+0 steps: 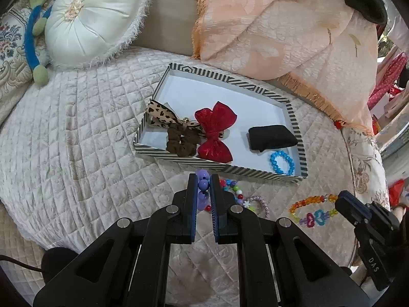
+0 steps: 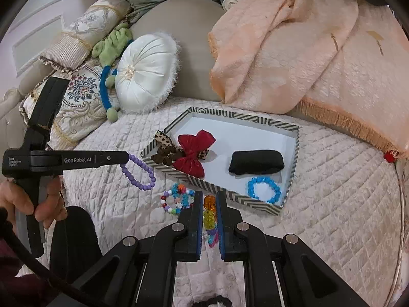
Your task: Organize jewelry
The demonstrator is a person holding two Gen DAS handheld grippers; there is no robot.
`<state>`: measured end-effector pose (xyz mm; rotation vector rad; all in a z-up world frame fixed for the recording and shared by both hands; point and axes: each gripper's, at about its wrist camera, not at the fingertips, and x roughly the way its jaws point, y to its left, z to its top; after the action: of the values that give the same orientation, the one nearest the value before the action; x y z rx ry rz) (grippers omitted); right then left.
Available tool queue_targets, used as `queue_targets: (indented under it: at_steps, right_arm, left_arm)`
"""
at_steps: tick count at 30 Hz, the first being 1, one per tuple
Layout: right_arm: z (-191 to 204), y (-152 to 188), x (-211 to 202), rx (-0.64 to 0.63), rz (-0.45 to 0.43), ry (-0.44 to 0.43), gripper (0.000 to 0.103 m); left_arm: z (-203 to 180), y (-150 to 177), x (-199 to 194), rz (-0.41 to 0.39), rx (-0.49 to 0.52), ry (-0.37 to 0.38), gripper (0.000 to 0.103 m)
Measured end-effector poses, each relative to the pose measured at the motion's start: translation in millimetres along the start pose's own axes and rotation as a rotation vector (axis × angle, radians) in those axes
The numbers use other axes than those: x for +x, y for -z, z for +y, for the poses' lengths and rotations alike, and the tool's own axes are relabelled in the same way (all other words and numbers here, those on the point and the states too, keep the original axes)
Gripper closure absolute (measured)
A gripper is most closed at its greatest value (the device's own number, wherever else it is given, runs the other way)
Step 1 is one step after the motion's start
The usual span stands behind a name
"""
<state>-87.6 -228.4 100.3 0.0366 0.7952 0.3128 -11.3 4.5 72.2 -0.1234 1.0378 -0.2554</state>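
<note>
My left gripper (image 1: 203, 179) is shut on a purple bead bracelet (image 1: 203, 184), held just in front of the striped tray's near rim (image 1: 179, 159). In the right wrist view the purple bracelet (image 2: 140, 173) hangs from the left gripper (image 2: 126, 157), left of the tray (image 2: 222, 113). My right gripper (image 2: 209, 197) is shut on an orange-and-yellow bead bracelet (image 2: 209, 208), whose loop trails left from the right gripper (image 1: 341, 200) as the orange-and-yellow bracelet (image 1: 313, 211). A multicoloured bead bracelet (image 2: 177, 199) lies on the quilt between them. A blue bracelet (image 2: 264, 189) lies in the tray's near right corner.
The tray also holds a red bow (image 1: 216, 130), a leopard bow (image 1: 163, 116), a brown scrunchie (image 1: 180, 142) and a black folded cloth (image 1: 272, 134). A white round cushion (image 1: 94, 18) and a peach blanket (image 1: 281, 30) lie behind it. A hand (image 2: 38, 204) grips the left tool.
</note>
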Motion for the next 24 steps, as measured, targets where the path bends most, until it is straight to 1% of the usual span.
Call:
queue_targets:
  at_steps: [7,15,24]
  right_arm:
    - [-3.1,-12.6,9.5,-0.006,0.004,-0.002,0.094]
    - [-18.7,-32.8,33.7,0.023,0.024,-0.016,0.094]
    - [-34.8,-72.7,68.7,0.02,0.041,0.003,0.094]
  left_arm:
    - [4.8,-12.7,3.1,-0.008,0.005,-0.021,0.095]
    - [16.2,-41.0,14.5,-0.016,-0.008,-0.061,0.095]
    - [25.4,-90.9,34.3,-0.035,-0.032,-0.103,0.095]
